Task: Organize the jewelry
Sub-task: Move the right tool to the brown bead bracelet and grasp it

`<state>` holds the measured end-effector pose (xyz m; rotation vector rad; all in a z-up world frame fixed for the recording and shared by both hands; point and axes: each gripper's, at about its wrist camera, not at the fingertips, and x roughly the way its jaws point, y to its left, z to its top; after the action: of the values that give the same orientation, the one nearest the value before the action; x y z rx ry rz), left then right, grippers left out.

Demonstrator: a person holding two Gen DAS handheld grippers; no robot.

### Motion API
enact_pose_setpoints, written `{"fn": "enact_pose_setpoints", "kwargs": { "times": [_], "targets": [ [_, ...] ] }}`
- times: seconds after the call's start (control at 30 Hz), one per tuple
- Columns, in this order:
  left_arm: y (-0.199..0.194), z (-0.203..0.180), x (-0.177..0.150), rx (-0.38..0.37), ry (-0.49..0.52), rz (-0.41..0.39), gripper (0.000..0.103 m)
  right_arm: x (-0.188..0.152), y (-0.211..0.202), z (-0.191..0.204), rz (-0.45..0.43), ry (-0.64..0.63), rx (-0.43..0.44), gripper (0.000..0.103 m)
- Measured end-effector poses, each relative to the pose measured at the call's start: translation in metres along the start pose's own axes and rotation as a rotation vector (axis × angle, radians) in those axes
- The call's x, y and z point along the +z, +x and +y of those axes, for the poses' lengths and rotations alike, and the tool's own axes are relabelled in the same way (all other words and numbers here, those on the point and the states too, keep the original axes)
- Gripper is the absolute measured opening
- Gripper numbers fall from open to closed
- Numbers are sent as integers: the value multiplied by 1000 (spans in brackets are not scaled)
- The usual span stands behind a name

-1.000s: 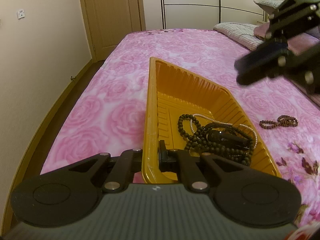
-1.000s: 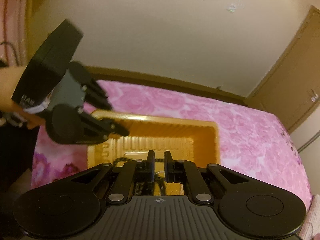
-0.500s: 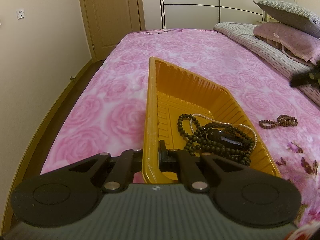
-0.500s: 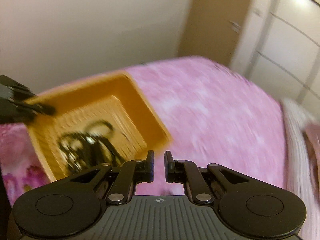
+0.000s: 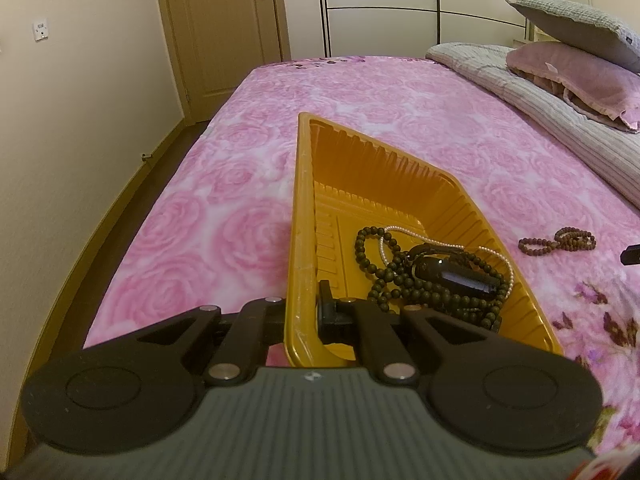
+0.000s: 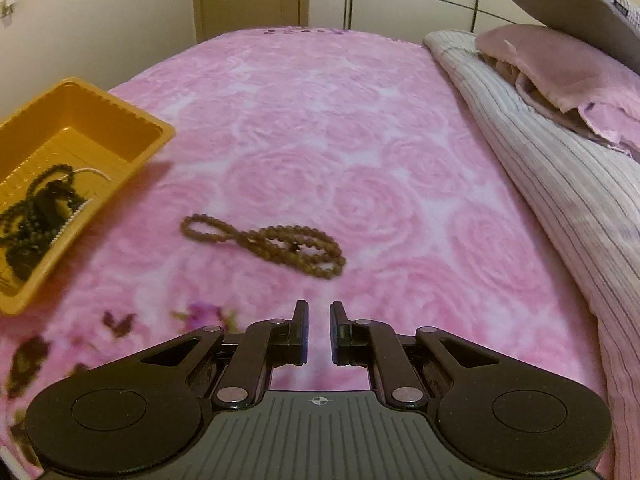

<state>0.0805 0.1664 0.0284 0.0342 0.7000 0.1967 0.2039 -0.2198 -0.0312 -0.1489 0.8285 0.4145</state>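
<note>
Jaws: my left gripper (image 5: 310, 312) pinching tray (image 5: 300, 216) wall; right gripper (image 6: 319, 330) slightly spread, empty. Risk: loose bead strand (image 6: 266, 242) slipping from narrow gap, snagging bedspread (image 6: 320, 120).

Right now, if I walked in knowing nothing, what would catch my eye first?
Probably the orange tray on the pink rose bedspread, its wall pinched by the left hand-held gripper, with dark bead strings heaped inside. Next, a brown bead string lies alone on the bedspread, just ahead of the right hand-held gripper.

Bed (image 6: 360, 128): tray (image 6: 132, 148), bracelet (image 6: 276, 240), pillows (image 6: 560, 68)
</note>
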Motion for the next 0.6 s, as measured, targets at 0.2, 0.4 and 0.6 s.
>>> {"fn": "enact_pose_setpoints", "kwargs": {
  "times": [0.2,0.4,0.6],
  "targets": [
    [0,-2,1,7,8,3,5,9,21,-10,-21,18,1,17],
    [1,-6,1,15,15,8,5,31,47,-23,-32,48,11,26],
    [2,-6,1,14,11,9,5,38,75,-29,51,55,54,25]
  ]
}}
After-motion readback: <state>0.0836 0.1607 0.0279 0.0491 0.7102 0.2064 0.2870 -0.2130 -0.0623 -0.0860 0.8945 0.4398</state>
